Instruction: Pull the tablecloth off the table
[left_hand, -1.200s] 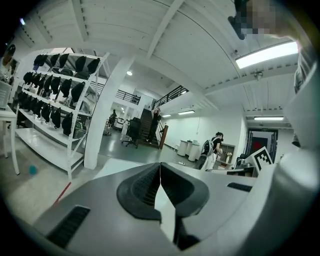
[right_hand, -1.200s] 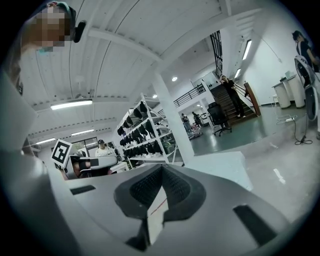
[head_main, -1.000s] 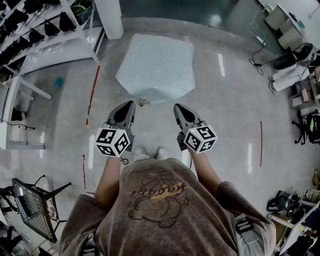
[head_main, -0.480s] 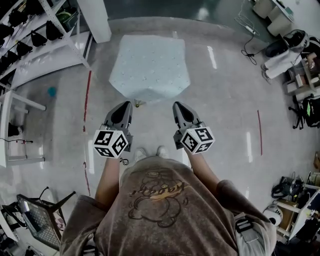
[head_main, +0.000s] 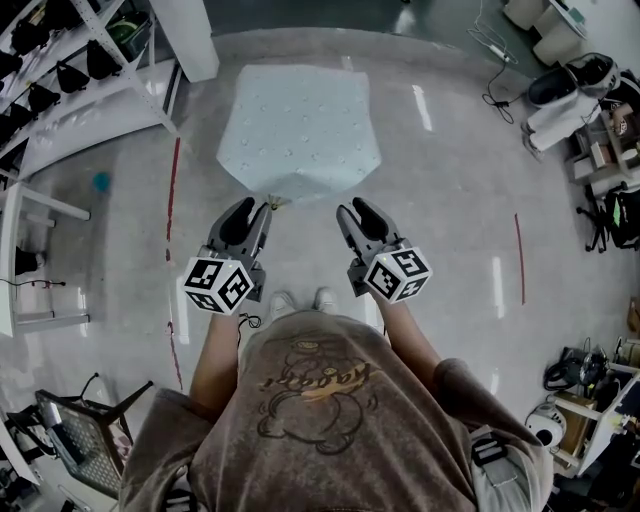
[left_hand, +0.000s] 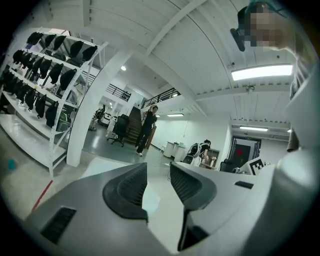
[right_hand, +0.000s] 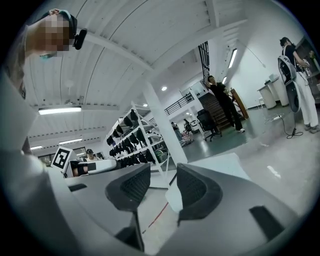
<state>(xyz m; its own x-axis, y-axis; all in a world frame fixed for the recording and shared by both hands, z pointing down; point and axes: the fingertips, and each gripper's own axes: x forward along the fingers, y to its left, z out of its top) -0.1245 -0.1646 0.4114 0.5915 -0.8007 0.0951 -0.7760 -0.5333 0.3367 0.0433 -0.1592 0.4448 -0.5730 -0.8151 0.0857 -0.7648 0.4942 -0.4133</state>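
Bare floor (head_main: 455, 235) flanks the tablecloth (head_main: 298, 130); shelving rack (head_main: 85, 100) stands at left.

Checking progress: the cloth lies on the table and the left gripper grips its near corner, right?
Not gripped. The left gripper is empty: nothing sits between its opening jaws, as the left gripper view shows. The cloth lies ahead of it. The rest holds.

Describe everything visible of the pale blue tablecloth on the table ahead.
The pale blue tablecloth, thin fabric dotted with small marks, lies spread smoothly over the table, hiding it completely. Its edges hang over the sides, and the near corner droops to a point towards the grey floor. Nothing rests on it.
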